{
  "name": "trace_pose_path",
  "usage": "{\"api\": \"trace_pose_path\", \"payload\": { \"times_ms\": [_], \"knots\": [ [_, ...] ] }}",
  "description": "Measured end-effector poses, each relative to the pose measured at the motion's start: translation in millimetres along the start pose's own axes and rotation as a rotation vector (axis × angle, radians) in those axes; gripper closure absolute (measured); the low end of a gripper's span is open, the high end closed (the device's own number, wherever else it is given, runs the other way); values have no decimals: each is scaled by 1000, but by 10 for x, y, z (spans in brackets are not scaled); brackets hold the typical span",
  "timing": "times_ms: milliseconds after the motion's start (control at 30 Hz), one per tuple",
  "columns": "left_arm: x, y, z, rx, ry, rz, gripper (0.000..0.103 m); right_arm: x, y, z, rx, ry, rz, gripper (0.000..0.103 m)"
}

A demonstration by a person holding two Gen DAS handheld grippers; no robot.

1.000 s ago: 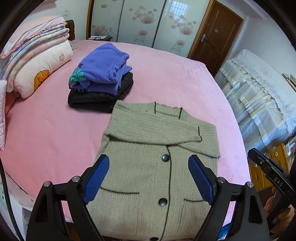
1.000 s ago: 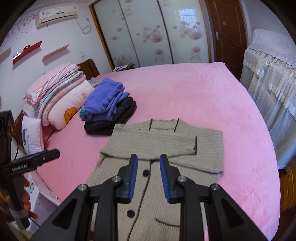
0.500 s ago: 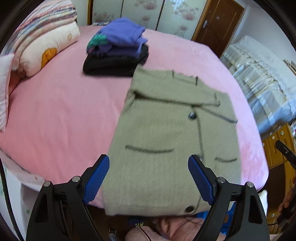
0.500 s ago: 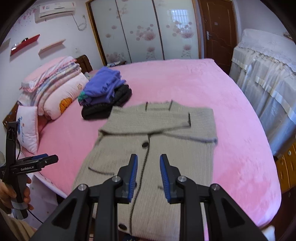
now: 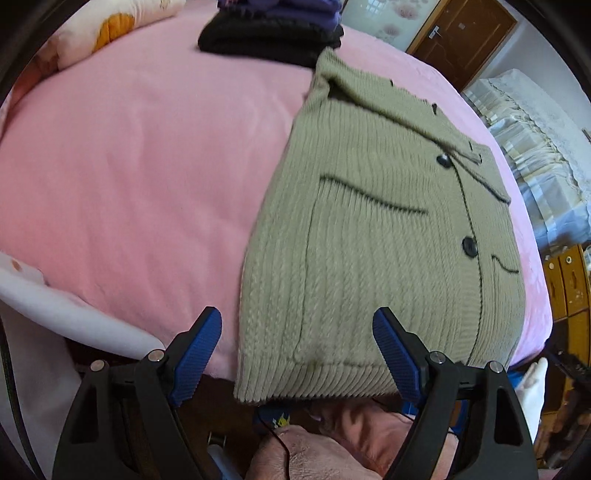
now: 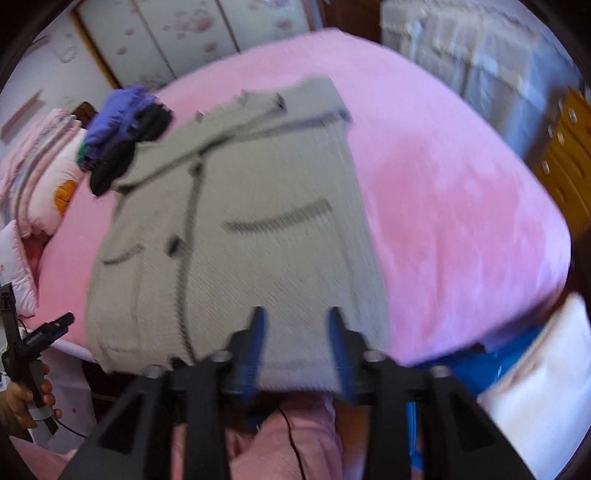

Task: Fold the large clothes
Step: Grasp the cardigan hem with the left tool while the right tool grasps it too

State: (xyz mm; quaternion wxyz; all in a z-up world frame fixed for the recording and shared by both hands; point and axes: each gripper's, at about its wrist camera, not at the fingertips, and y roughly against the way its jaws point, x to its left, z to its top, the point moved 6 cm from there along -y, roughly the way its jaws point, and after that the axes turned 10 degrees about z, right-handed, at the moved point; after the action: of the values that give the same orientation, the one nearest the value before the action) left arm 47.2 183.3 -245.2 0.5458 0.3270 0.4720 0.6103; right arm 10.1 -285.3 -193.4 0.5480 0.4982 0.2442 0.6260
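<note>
Cardigan [image 5: 376,236] hem is the nearest cloth in both views: the olive knit lies flat on the pink bed [image 5: 140,155], buttons up, its ribbed bottom edge hanging slightly over the bed's near rim at lower centre of each frame. My left gripper [image 5: 297,356] has its jaws wide apart, straddling the hem's left corner without touching it. My right gripper [image 6: 295,339] has just been opening its jaws; they stand partly apart above the hem's right portion, with knit showing between them but no pad pressing on it, as far as the blur lets me judge.

I judge the step in hand to be pinching both hem corners so the bottom can be carried toward the collar. To do it well, I would open the right jaws a little more, bite each corner through all layers, close evenly, and lift both sides together so the fold stays square.

Farther up the frame, the sleeves lie crossed over the chest, and beyond the collar sits a folded stack [image 5: 269,33] of dark and purple garments.
</note>
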Motion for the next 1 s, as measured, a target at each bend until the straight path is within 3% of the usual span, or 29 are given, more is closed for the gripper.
{"api": "trace_pose_path", "payload": {
  "times_ms": [167, 400, 533, 833, 867, 933, 1000],
  "knots": [
    [-4, -219, -154, 40, -28, -27, 20, -319, -184, -263, 60, -2, -16, 55],
    [-64, -419, -228, 72, -83, -22, 20, -598, -535, -381, 137, 20, -8, 55],
    [3, -480, -212, 87, -68, -58, 21, -737, -733, -436, 194, 9, 19, 55],
    [47, -604, -193, 117, -65, -68, 26, -817, -730, -454, 208, 5, 52, 56],
    [36, -608, -203, 122, -64, -60, 28, -802, -734, -443, 213, 6, 52, 58],
    [29, -621, -204, 143, -56, -45, 32, -743, -767, -386, 233, 8, 71, 77],
    [2, -629, -201, 171, -53, -43, 43, -686, -791, -386, 264, -14, 100, 95]
  ]
}}
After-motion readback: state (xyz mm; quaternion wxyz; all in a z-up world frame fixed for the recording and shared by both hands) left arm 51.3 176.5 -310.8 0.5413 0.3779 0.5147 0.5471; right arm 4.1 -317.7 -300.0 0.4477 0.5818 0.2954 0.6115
